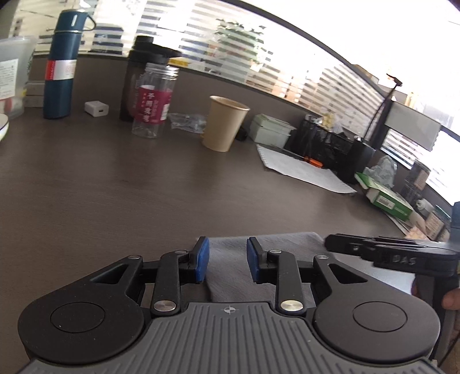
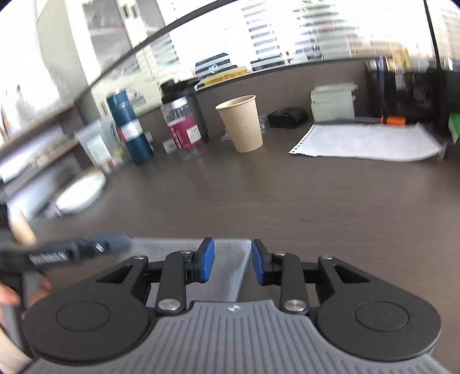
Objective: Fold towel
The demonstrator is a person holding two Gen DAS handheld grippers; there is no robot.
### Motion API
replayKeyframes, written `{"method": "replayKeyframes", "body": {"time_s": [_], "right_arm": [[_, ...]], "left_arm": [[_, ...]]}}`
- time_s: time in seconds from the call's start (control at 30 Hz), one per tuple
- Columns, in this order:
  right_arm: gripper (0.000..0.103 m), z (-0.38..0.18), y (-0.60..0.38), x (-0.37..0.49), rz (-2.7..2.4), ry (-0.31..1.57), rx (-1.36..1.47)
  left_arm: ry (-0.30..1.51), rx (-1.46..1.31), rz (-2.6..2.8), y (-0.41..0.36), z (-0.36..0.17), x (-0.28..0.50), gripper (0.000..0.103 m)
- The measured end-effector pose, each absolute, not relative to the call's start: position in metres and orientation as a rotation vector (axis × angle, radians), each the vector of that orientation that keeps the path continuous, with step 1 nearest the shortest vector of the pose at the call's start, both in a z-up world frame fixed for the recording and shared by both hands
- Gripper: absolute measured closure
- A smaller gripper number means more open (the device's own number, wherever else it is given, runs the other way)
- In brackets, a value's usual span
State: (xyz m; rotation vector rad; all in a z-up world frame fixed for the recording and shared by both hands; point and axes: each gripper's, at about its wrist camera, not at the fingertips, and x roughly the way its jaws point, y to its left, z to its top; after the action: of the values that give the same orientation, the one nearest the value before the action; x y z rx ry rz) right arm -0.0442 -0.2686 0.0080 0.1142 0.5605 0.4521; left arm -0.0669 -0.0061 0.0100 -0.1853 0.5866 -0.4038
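Straddling the towel (image 1: 230, 259), both tools gape, unclamped; only right view shows plates (image 2: 80, 192).

A dark wood-grain desk (image 1: 115, 184) fills the lower part of both views, backed by a low brown partition (image 2: 287, 83) with a dark top rail. Behind it runs a wide window with horizontal blinds (image 1: 302, 72), and daylight pours through so strongly that much of the glass is washed out white. In the right wrist view a pale wall with cabinet doors (image 2: 106, 26) stands at the upper left, and a light shelf (image 2: 34, 161) runs along that side
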Motion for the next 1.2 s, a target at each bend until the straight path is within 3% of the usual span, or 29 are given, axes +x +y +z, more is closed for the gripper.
{"method": "replayKeyframes", "body": {"time_s": [0.4, 0.83, 0.97, 1.07, 1.2], "right_arm": [[0.071, -0.004, -0.264, -0.081, 0.518, 0.579, 0.114], [0.071, -0.007, -0.292, -0.076, 0.554, 0.596, 0.306], [0.07, -0.004, -0.3, -0.078, 0.547, 0.58, 0.327], [0.067, 0.004, -0.308, -0.079, 0.505, 0.545, 0.331], [0.061, 0.019, -0.31, -0.079, 0.424, 0.483, 0.277]], "left_arm": [[0.607, -0.165, -0.465, -0.017, -0.005, -0.098, 0.065], [0.576, -0.239, -0.532, 0.003, -0.012, -0.099, 0.065], [0.534, -0.231, -0.487, 0.013, -0.002, -0.106, 0.052], [0.479, -0.215, -0.395, 0.02, 0.011, -0.111, 0.022], [0.4, -0.158, -0.255, 0.026, 0.027, -0.117, 0.02]]}}
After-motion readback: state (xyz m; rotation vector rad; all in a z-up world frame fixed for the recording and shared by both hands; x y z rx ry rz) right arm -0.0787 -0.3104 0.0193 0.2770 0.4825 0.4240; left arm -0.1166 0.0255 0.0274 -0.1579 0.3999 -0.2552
